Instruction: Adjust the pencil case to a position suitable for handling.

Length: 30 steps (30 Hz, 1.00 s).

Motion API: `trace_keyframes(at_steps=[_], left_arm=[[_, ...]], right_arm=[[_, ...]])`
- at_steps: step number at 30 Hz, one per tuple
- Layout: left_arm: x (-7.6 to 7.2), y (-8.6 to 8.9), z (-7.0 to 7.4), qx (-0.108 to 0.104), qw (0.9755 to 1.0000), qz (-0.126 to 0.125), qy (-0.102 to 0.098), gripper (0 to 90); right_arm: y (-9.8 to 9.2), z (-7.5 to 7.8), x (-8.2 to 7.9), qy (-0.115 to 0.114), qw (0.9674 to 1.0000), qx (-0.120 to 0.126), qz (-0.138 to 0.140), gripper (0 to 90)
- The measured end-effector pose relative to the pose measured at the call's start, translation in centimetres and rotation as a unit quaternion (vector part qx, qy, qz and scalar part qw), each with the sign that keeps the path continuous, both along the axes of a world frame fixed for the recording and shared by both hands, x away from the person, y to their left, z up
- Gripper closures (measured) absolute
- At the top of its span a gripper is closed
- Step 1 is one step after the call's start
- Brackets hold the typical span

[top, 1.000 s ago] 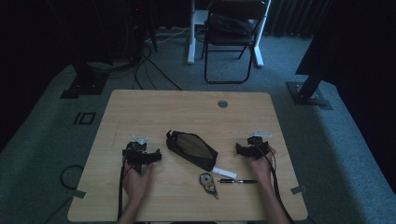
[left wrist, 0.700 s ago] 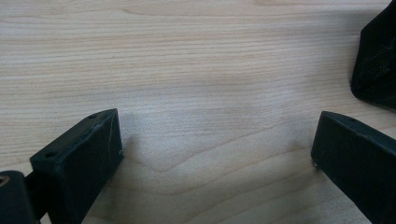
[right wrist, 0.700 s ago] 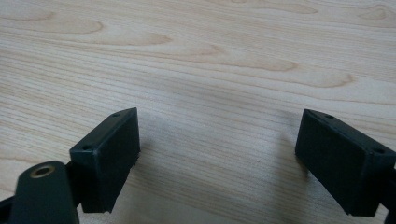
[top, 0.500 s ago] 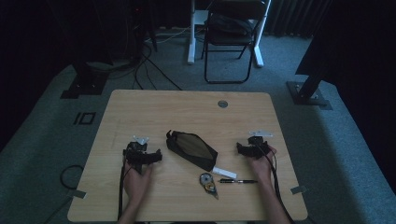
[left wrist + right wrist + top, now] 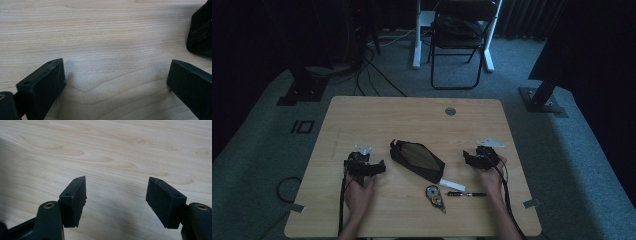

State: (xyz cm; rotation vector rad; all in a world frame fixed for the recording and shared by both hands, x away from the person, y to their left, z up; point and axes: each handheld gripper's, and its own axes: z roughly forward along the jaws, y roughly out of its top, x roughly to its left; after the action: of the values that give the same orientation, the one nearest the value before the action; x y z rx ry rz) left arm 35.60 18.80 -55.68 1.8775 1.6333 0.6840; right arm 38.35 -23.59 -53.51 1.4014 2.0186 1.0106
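Apparently nothing is being handled yet: both hands are resting on the wooden table (image 5: 412,112), so this is looking like a starting pose. At the left, the left gripper (image 5: 371,167) is sitting with its jaws spread wide and empty. Toward the middle, a black mesh pouch (image 5: 417,160) is lying closed, with a white stick (image 5: 453,185), a tape dispenser (image 5: 434,194) and a pen (image 5: 467,194) near it. At the right, the right gripper (image 5: 472,157) is gaping empty too. Next would probably be reaching for the pouch. No writing is legible.
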Motion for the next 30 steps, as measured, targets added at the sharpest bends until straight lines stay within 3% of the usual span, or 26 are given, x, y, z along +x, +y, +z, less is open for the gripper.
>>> trace_keyframes(at_steps=[17,30], left_arm=[[0.0,0.0,0.0,0.000,1.0000,0.000,0.000,2.2],[0.0,0.0,0.0,0.000,1.0000,0.000,0.000,2.2]], right_arm=[[3.6,2.5,-3.5,-0.047,0.9964,-0.003,0.072,35.2],[6.6,3.2,-4.3,-0.054,0.9904,-0.004,0.127,32.1]])
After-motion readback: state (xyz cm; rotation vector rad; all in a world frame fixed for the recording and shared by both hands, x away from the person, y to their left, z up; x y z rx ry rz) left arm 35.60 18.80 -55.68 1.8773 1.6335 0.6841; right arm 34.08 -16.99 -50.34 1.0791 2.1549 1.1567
